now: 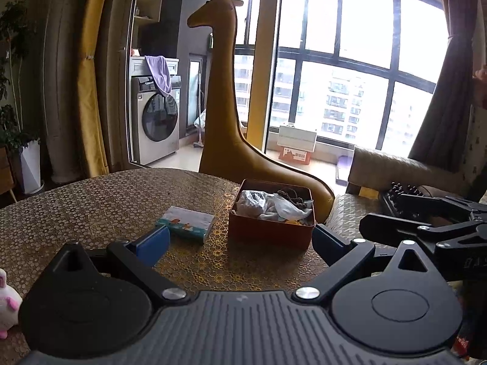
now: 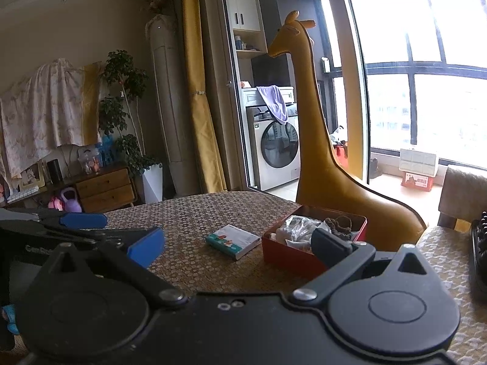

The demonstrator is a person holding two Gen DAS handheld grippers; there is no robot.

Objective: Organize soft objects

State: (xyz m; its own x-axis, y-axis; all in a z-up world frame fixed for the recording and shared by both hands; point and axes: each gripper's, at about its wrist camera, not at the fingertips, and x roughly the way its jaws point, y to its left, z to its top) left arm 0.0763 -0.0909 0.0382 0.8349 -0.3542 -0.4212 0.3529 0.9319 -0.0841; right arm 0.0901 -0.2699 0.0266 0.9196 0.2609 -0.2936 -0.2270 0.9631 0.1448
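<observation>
You are holding both claws, left claw and right claw, released above the counter. The tissue pack is looking light and squashy; you should be pinching its long sides.

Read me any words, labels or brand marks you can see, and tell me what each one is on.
"DAS", cut off at the frame edge: on the right gripper body, seen from the left wrist.
Greyish lettering on the left gripper body: too blurred to read.
Tissue pack: pictures only, print too small.
Red carton by the window: label unreadable.
Washing machine badge: too small.
</observation>
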